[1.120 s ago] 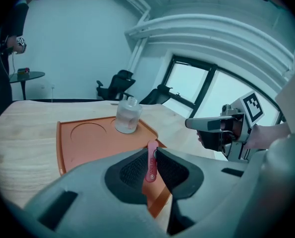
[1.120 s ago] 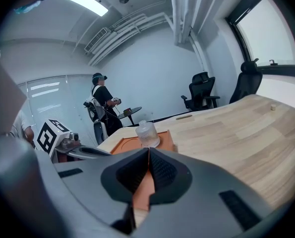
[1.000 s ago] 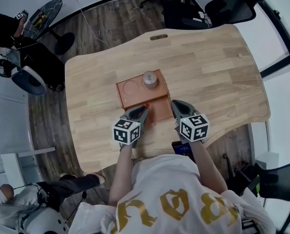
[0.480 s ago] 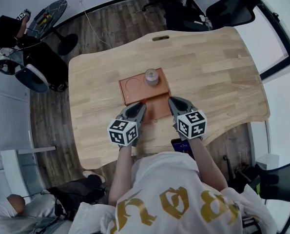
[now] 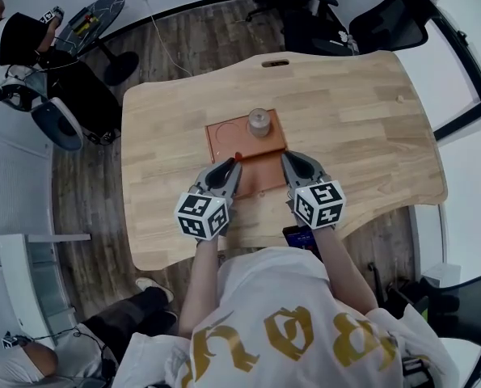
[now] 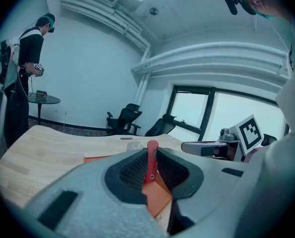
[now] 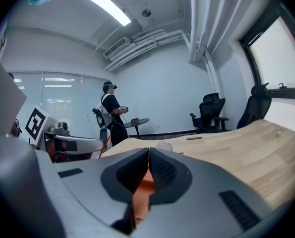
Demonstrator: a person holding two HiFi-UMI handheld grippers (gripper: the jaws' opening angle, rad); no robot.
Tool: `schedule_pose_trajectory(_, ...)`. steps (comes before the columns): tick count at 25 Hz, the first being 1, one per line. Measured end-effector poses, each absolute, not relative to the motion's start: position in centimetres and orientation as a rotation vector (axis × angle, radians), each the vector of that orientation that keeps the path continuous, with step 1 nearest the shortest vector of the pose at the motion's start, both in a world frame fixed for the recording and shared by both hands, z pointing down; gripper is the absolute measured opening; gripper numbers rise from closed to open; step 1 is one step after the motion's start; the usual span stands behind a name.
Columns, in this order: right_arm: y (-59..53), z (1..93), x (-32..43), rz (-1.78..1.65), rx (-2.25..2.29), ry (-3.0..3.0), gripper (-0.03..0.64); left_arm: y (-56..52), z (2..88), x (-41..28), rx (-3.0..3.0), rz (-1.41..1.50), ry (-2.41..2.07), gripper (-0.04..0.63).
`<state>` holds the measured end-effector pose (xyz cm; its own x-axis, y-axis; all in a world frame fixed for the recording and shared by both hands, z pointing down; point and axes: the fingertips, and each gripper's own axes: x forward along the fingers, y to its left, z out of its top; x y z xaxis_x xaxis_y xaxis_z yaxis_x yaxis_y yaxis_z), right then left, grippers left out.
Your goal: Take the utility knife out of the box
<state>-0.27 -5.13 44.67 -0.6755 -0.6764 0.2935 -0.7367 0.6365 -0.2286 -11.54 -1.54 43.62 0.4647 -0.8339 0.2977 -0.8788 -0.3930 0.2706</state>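
Left claw [image 6: 150,151] pinched the red utility knife [image 6: 150,165] over the box [image 5: 221,140]. Right claw [image 7: 148,155] pressed together, empty. A steady, straight lift seemed best.

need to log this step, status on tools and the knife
Left tool shut on utility knife, over the box. Right tool shut, nothing in it. Jar at far end, clear of both.

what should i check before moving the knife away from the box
1. Left gripper shut on utility knife: ok, red body pinched in its jaws.
2. Knife clear of box: cannot tell, it sits over the box's near half.
3. Jar upright on box: ok.
4. Right gripper free of box: cannot tell, jaws together, orange behind them.
5. Bare table beside box for set-down: ok.
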Motion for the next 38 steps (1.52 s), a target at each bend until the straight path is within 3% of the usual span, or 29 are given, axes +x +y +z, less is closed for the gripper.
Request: schedule_pose_trajectory(38, -3.3, 43.5, 2.0, 0.427, 1.190, -2.644, 0.011, -0.5, 42.0, -10.9, 2.392, 0.199, -1.545, 0.057)
